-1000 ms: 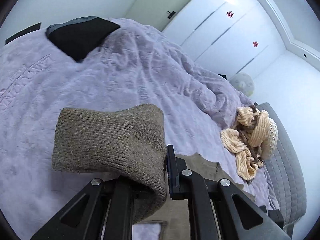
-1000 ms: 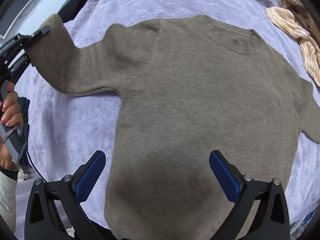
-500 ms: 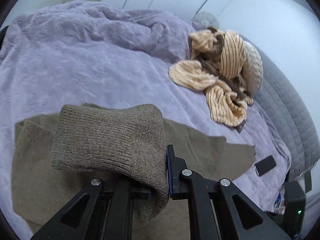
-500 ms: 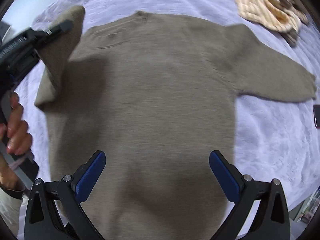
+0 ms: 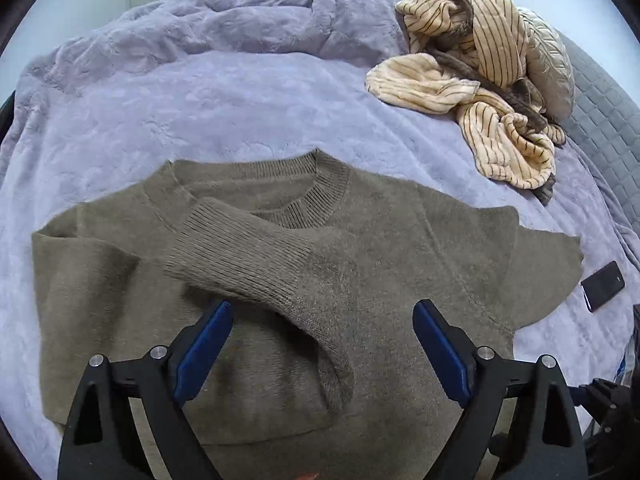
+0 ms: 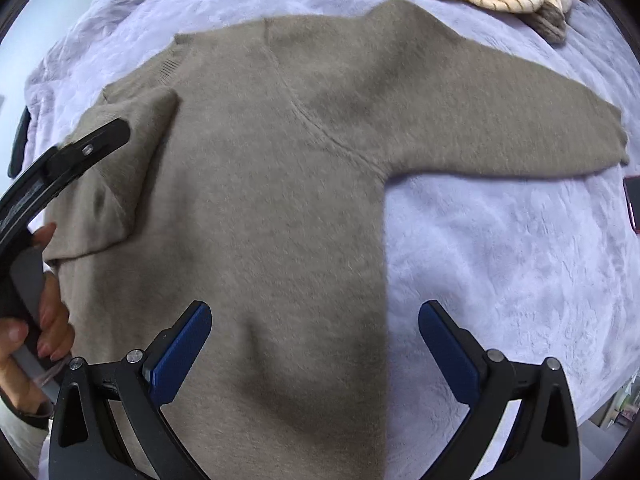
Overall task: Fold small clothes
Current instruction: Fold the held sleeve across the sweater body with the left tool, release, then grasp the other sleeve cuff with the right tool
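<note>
An olive-brown knit sweater [image 5: 420,248] lies flat on the lilac blanket [image 5: 200,100]. Its left sleeve [image 5: 248,264] is folded across the chest, the ribbed cuff lying loose. My left gripper [image 5: 322,312] hovers over that sleeve, its jaws opening; the sleeve's end lies between the blue pads without touching them. The right wrist view shows the sweater [image 6: 280,160] from above, the other sleeve [image 6: 500,128] spread to the right. My right gripper [image 6: 316,312] stands open above the body, holding nothing. The left gripper's finger [image 6: 92,148] and a hand [image 6: 52,336] show at the left.
A cream striped garment [image 5: 480,80] is heaped at the far right beside a shiny pillow [image 5: 552,60]. A dark phone [image 5: 602,286] lies on the blanket just past the spread sleeve. A grey quilt [image 5: 600,100] runs along the right edge.
My left gripper carried the cuff across over the sweater's chest, then opened and let it drop there. The right gripper drifted toward the spread sleeve, staying open.
</note>
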### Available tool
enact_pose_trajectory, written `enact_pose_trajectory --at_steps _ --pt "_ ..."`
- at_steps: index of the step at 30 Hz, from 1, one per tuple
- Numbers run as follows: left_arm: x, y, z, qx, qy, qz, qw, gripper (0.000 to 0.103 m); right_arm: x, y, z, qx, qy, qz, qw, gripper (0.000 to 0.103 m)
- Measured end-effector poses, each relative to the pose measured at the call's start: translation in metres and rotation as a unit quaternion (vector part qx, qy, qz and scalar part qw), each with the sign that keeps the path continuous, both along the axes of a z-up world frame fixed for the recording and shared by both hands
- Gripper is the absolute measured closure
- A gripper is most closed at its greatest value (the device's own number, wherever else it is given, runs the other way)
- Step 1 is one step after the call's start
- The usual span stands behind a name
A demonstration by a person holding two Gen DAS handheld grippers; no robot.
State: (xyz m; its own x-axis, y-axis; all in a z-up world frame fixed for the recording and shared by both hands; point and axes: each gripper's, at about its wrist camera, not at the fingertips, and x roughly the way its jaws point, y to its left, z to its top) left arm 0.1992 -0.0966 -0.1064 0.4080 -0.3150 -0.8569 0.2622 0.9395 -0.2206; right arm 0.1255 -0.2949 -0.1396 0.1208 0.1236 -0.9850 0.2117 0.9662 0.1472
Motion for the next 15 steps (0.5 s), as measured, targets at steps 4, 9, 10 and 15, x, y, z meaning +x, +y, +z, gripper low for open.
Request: enact_pose_trajectory --at_steps 4,9,10,15 --pt "-0.003 0.042 0.022 0.007 -0.001 0.026 0.9996 0.011 0.025 0.024 0.012 0.009 -0.030 0.034 0.999 0.000" --pt "-0.008 0.111 0.020 0.056 0.007 0.115 0.9918 0.011 0.069 0.083 0.024 -0.011 -0.080 0.120 0.990 0.000" --pt "-0.009 0.124 0.016 0.067 0.011 0.134 0.9887 0.011 0.078 0.097 0.025 -0.025 -0.090 0.141 0.986 0.000" --pt "-0.014 0.171 -0.004 0.086 0.048 0.198 0.9752 0.011 0.108 0.173 0.016 -0.131 -0.120 0.259 0.949 0.000"
